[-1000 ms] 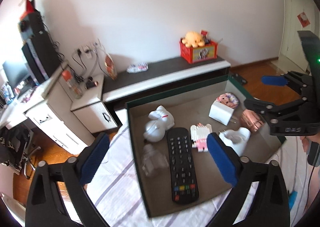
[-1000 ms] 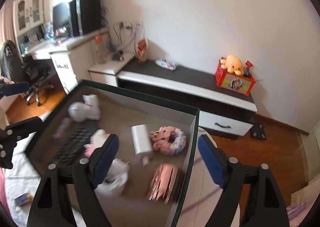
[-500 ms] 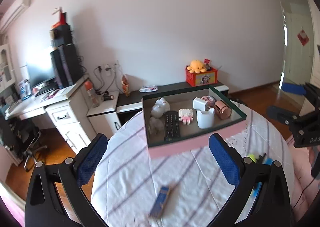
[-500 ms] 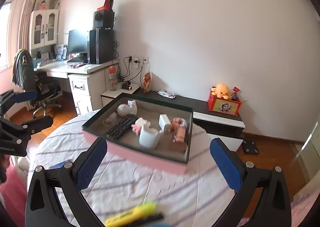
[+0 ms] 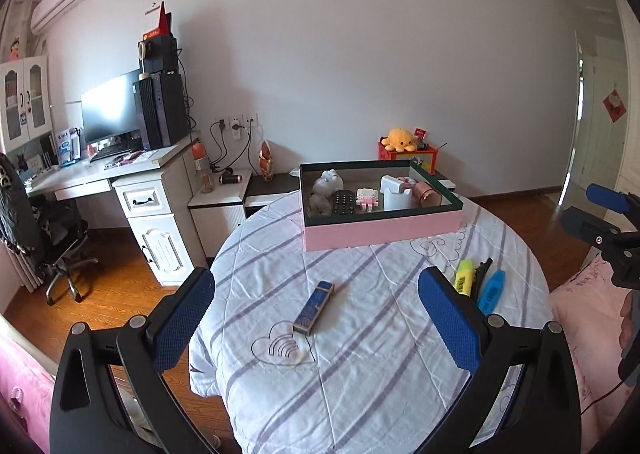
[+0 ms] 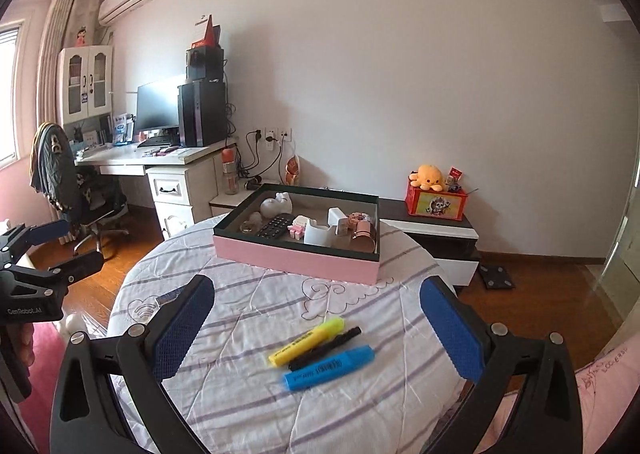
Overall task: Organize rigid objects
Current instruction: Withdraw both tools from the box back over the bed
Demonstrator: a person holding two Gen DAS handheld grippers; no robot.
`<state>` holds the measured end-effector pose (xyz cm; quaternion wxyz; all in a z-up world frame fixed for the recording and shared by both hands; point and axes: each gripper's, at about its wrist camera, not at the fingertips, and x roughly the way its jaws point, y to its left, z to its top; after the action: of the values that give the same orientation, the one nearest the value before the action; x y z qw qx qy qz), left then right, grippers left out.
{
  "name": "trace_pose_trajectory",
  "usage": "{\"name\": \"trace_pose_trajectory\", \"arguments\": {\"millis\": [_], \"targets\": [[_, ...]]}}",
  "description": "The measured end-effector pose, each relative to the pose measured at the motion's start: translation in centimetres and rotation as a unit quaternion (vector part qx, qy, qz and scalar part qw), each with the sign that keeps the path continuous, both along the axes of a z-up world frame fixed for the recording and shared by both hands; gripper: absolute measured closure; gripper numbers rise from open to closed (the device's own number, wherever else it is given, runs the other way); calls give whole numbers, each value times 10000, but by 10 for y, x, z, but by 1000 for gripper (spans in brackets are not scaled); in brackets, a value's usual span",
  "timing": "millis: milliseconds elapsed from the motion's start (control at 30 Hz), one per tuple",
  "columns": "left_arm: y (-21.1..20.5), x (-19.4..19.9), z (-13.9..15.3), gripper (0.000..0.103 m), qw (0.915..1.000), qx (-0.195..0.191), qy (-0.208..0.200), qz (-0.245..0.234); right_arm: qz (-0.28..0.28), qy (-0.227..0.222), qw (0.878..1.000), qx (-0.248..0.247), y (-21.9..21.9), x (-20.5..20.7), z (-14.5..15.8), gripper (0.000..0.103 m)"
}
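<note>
Box [image 6: 296,260] – pink outside, dark green rim. Tablecloth [image 6: 240,366] – white, purple stripes. Highlighters: yellow [image 6: 306,341], blue [image 6: 329,368]; marker [image 6: 325,348] black. Gripper pads [image 6: 182,328] blue.

The left gripper [image 6: 48,250], at nine o'clock in the right wrist view, carries the white lettering "CenRobot.AI" on its black body; print on the highlighters is too small to read

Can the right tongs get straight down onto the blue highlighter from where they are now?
Probably yes. The right tongs are open and empty, and the blue highlighter lies flat on the bedspread in front of them. Only the black pen, lying close alongside, might get nudged or caught.
</note>
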<state>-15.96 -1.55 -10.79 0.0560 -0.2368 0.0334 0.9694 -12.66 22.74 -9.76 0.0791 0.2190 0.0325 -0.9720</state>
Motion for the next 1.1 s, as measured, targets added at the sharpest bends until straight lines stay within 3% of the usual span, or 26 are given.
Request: {"name": "trace_pose_trajectory", "arguments": {"millis": [367, 833, 1100], "targets": [[6, 22, 3, 0, 9999, -121, 54, -75, -127, -6, 9999, -48, 8, 31, 1, 0], [11, 18, 0, 0, 9998, -169, -12, -81, -143, -129, 9997, -145, 10, 23, -9, 0], [2, -14, -34, 0, 9984, -160, -534, 16, -355, -789, 9961, -151, 18, -8, -57, 0]]}}
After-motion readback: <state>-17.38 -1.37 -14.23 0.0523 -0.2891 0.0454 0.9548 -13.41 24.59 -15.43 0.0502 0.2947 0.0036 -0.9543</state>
